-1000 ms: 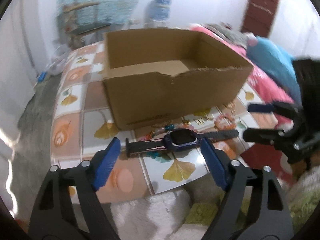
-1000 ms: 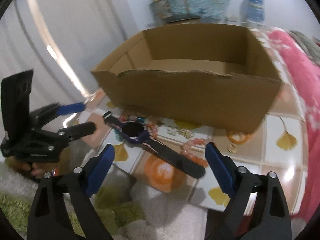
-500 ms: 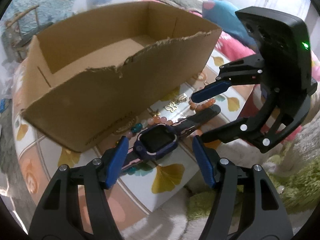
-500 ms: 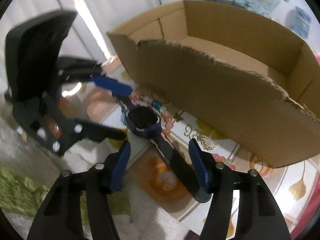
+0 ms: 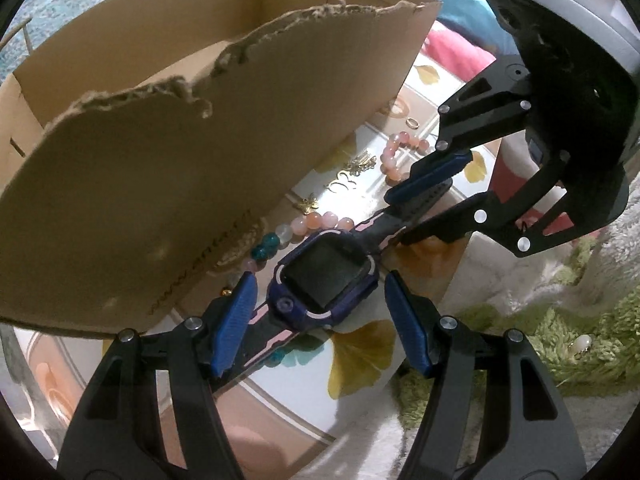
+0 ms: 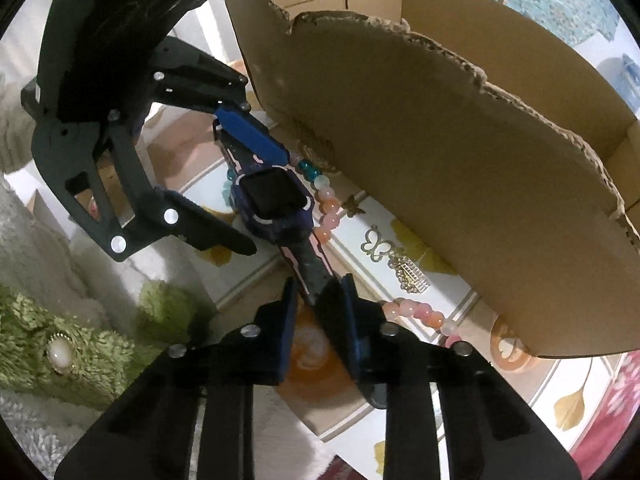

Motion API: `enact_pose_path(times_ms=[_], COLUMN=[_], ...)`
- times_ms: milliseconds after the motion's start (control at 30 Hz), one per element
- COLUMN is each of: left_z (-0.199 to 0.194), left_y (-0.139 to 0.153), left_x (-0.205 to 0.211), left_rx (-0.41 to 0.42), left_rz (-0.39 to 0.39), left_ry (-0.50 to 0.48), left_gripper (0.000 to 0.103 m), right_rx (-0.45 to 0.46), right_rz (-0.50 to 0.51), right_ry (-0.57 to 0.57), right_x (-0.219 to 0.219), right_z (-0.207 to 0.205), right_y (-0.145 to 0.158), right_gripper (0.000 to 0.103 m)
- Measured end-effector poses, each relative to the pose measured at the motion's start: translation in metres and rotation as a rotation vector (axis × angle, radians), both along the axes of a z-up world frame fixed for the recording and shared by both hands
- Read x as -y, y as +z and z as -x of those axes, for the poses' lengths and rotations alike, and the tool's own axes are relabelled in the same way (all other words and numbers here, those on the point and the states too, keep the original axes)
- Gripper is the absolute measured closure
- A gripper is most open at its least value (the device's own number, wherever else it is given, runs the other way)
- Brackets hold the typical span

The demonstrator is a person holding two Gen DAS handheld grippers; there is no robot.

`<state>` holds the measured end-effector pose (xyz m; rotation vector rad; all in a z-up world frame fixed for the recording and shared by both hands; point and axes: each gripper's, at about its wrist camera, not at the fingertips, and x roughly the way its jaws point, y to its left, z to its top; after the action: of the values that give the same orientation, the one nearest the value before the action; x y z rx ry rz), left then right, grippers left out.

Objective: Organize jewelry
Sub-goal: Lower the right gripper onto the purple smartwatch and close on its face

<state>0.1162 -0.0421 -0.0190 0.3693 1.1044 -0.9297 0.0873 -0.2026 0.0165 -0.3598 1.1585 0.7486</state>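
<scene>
A dark blue smartwatch with a black and pink strap lies on the tiled table in front of a brown cardboard box. My left gripper is open, its blue pads either side of the watch case. My right gripper is shut on the watch strap; in the left wrist view it clamps the far strap end. The watch also shows in the right wrist view. A pink and teal bead bracelet lies between watch and box.
Gold butterfly pendants, a gold chain, another pink bead bracelet and a small ring lie by the box. A pearl brooch sits on the green shaggy rug. The table edge runs just under my left gripper.
Both grippers moved in close to the watch. The right gripper closed on the strap; the left gripper came to straddle the watch case, still open.
</scene>
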Motion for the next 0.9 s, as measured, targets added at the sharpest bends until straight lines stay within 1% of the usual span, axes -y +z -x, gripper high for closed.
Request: enact_pose_path(times_ms=[233, 333, 367, 400, 467, 700, 833, 867, 900], left_z=[0.001, 0.003, 0.005, 0.006, 0.008, 0.02, 0.021, 0.022, 0.022], left_y=[0.002, 0.002, 0.002, 0.002, 0.002, -0.003, -0.003, -0.003, -0.003], left_x=[0.001, 0.001, 0.0, 0.002, 0.004, 0.012, 0.015, 0.015, 0.016], left_rx=[0.019, 0.053, 0.057, 0.063, 0.078, 0.148, 0.169, 0.178, 0.179], left_rz=[-0.007, -0.031, -0.034, -0.033, -0.032, -0.091, -0.1, -0.1, -0.099], left_ry=[-0.001, -0.002, -0.003, -0.003, -0.003, -0.023, -0.01, -0.004, -0.002], left_gripper=[0.04, 0.045, 0.046, 0.048, 0.052, 0.053, 0.053, 0.056, 0.056], right_rx=[0.021, 0.025, 0.032, 0.037, 0.052, 0.097, 0.115, 0.122, 0.122], right_rz=[0.014, 0.01, 0.011, 0.011, 0.014, 0.022, 0.037, 0.037, 0.038], right_ry=[0.004, 0.001, -0.002, -0.003, -0.01, -0.046, -0.056, -0.061, -0.068], right_x=[0.004, 0.002, -0.007, -0.007, -0.008, -0.01, -0.012, -0.014, -0.01], right_z=[0.007, 0.011, 0.017, 0.025, 0.023, 0.032, 0.037, 0.04, 0.033], right_y=[0.003, 0.006, 0.009, 0.01, 0.016, 0.03, 0.034, 0.033, 0.032], right_gripper=[0.084, 0.088, 0.09, 0.092, 0.095, 0.098, 0.098, 0.098, 0.098])
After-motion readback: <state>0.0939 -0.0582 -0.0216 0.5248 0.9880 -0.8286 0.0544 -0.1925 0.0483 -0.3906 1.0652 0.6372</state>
